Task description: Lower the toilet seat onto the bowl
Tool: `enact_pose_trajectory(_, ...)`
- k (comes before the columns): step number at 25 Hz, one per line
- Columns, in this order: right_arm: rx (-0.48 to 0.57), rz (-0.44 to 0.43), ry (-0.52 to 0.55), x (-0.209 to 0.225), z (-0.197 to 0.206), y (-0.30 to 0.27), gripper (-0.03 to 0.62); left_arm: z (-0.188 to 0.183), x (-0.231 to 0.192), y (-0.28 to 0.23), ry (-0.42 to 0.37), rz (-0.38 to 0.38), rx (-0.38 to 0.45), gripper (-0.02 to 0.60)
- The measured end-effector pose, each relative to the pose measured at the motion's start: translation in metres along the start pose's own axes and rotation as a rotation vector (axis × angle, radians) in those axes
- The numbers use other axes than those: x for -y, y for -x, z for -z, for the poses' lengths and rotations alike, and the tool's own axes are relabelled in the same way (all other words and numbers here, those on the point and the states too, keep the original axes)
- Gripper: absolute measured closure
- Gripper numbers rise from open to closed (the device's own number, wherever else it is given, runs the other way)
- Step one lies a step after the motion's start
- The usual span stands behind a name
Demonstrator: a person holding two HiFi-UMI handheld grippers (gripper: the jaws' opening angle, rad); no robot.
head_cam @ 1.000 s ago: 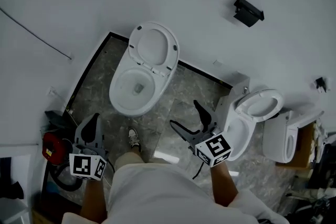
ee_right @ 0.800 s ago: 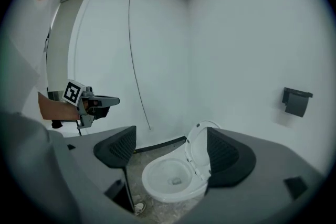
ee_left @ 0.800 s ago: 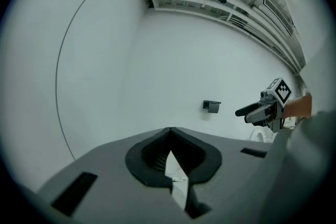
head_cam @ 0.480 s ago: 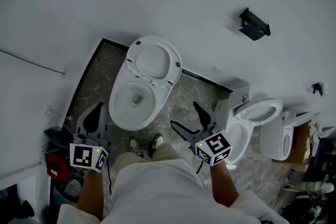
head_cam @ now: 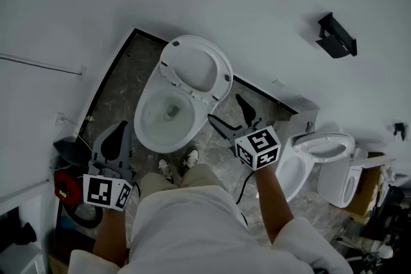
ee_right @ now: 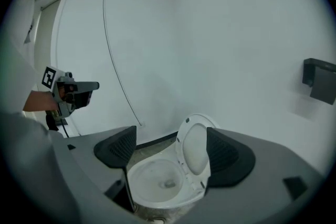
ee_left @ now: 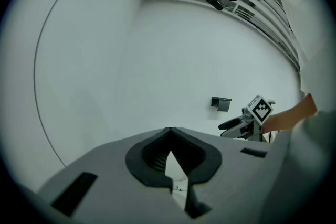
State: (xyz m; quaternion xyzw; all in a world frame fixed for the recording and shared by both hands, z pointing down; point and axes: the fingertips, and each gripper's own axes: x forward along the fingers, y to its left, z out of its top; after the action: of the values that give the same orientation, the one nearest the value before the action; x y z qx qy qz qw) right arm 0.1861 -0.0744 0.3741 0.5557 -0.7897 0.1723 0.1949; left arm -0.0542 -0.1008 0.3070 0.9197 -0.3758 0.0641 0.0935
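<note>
white oval plastic toilet seat upright, leaning back at the wall, over the white ceramic bowl. right hand-held gripper jaws wide, empty, near the seat, not touching. left hand-held gripper jaws closed, empty, left of bowl.

Toilet seat: white oval, raised upright at the back of the bowl, close to the wall.
Bowl: white, uncovered, a little water inside, standing on grey marbled floor.
</note>
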Motion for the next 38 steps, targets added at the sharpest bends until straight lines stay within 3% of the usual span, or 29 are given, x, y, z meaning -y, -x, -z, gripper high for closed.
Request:
enact_pose_trajectory(6, -0.011, 0.001, -0.002, 0.055, 0.004, -0.063, 0.203, 0.005, -0.011, -0.015, -0.036, -0.067, -0.043, 0.575)
enact_pose_trajectory(10, -0.058, -0.007, 0.061, 0.076, 0.008, -0.099, 0.203, 0.011, -0.013, -0.019, -0.047, -0.09, -0.071, 0.575)
enact_pose_trajectory(21, -0.18, 0.01, 0.14, 0.132, 0.032, -0.181, 0.204, 0.029, -0.027, -0.002, -0.032, -0.212, -0.142, 0.575)
enact_pose_trajectory(38, -0.259, 0.032, 0.235, 0.124, 0.043, -0.197, 0.204, 0.037, -0.03, 0.032, -0.002, -0.283, -0.131, 0.575)
